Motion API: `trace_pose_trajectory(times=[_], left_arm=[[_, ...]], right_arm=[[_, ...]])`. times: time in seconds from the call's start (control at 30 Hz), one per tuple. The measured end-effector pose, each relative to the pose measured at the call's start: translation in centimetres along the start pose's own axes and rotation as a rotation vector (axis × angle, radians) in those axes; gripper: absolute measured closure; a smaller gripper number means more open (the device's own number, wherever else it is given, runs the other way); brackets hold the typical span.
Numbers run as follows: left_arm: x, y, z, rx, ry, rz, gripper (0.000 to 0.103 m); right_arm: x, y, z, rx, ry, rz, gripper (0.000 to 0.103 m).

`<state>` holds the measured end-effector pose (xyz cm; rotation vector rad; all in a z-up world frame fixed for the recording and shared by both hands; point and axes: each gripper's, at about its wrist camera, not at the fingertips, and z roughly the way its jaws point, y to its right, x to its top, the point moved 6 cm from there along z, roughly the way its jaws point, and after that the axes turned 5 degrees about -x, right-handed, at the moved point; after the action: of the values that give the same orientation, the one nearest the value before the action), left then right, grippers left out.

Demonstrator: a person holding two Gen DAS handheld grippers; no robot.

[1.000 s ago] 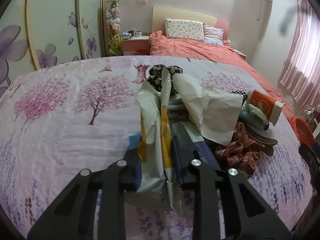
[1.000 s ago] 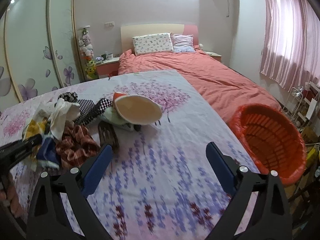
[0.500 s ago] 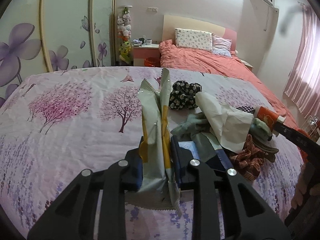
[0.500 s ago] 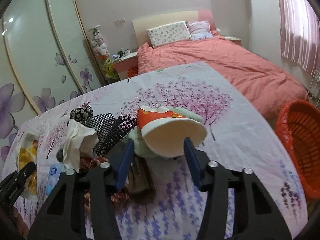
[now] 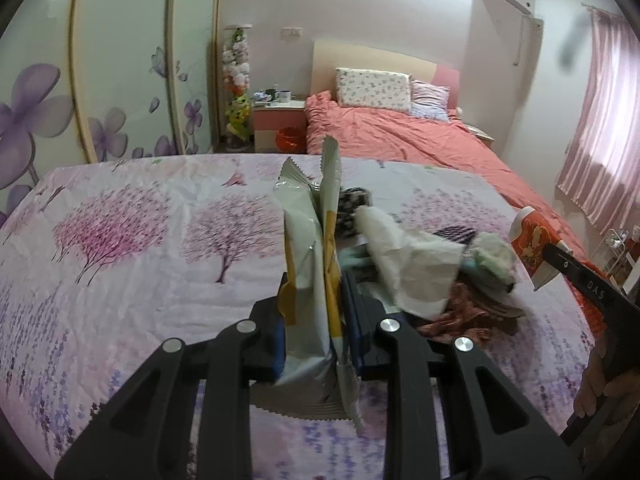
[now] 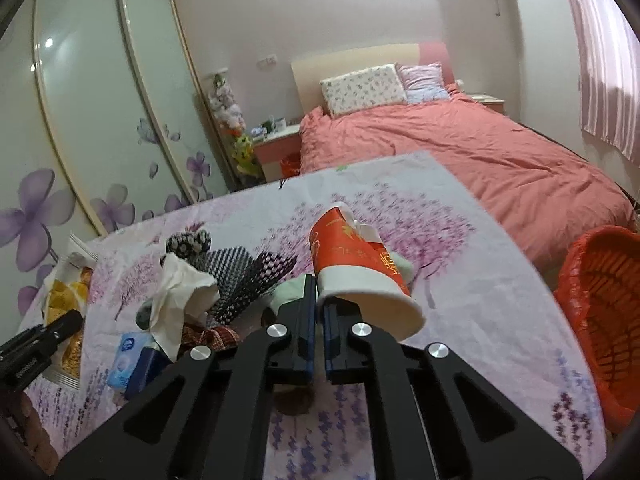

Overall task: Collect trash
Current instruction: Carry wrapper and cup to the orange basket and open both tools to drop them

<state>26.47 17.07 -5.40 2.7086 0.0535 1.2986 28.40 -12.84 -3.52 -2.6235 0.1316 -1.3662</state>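
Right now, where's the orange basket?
In the right wrist view the orange basket sits at the far right edge, off the flowered bedspread, right of the paper cup pinched in the right gripper.

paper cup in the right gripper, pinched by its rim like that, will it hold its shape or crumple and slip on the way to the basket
The paper cup hangs sideways from the right gripper, which pinches only one thin rim wall, so it probably weighs little. That wall likely flexes, and the cup may swing or pivot. Its rim still looks round, so crushing seems unlikely; a gentle carry to the orange basket should hold.
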Motion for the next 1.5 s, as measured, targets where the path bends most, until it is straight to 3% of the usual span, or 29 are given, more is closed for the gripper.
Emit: trace_pose_trajectory(times=[0.43, 0.8, 1.2, 1.37, 1.5], left_arm=[[0.4, 10.5, -1.9, -0.176, 0.008, 0.086, 0.078], [-0.6, 22.8, -1.6, -0.372, -0.023, 0.190, 0.078], [-2.6, 37.6, 0.3, -0.571, -0.070, 0.348, 0.078], [-3.6, 41.7, 2.4, -0.606, -0.110, 0.383, 0.078], [-4.6, 43.4, 4.7, -0.609, -0.164, 0.401, 0.071]], right_arm=[[0.1, 5.3, -6.7, -0.066, 0.091, 0.054, 0.100], [0.3, 13.0, -10.3, -0.164, 0.143, 0.150, 0.100], [0.5, 21.0, -9.8, -0.198, 0.145, 0.316, 0.100], [0.6, 23.5, -9.0, -0.192, 0.144, 0.365, 0.099], [0.4, 25.5, -7.9, -0.143, 0.116, 0.431, 0.098]])
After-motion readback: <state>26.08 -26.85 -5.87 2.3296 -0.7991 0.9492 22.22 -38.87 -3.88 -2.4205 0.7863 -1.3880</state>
